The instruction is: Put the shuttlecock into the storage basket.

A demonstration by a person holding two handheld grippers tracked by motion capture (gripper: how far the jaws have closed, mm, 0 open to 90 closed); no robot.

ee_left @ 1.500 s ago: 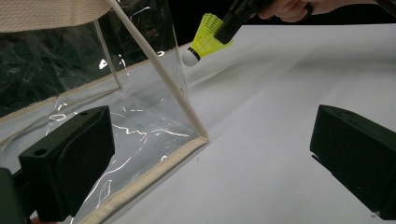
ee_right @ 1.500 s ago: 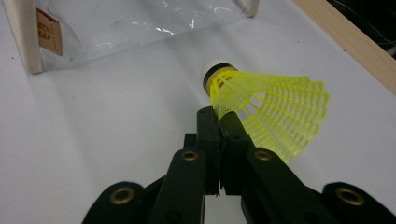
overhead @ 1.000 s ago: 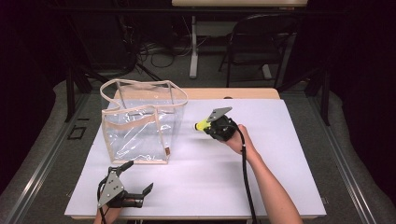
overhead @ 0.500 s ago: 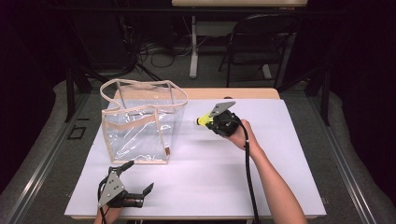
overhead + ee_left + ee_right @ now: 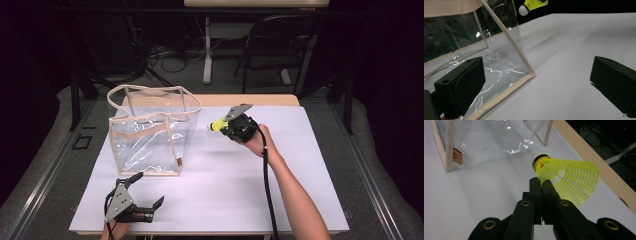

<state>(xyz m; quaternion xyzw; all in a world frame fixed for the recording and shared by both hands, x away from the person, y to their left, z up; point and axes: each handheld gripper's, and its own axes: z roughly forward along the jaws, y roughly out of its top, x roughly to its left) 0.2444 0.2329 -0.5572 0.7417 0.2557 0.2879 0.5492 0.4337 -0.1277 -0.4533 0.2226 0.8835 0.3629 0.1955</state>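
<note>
Your right gripper (image 5: 541, 185) pinches the yellow shuttlecock (image 5: 564, 178) by its mesh skirt, jaws closed tight on it; that grip is plain in the right gripper view, while the high view gives just a yellow tip. Its white cork (image 5: 212, 127) points toward nine o'clock in the high view, at the clear tote bag (image 5: 150, 132), long axis roughly level, above the white table (image 5: 300, 165). Your left gripper (image 5: 536, 82), at seven o'clock, stands wide open and empty beside the bag's corner.
</note>
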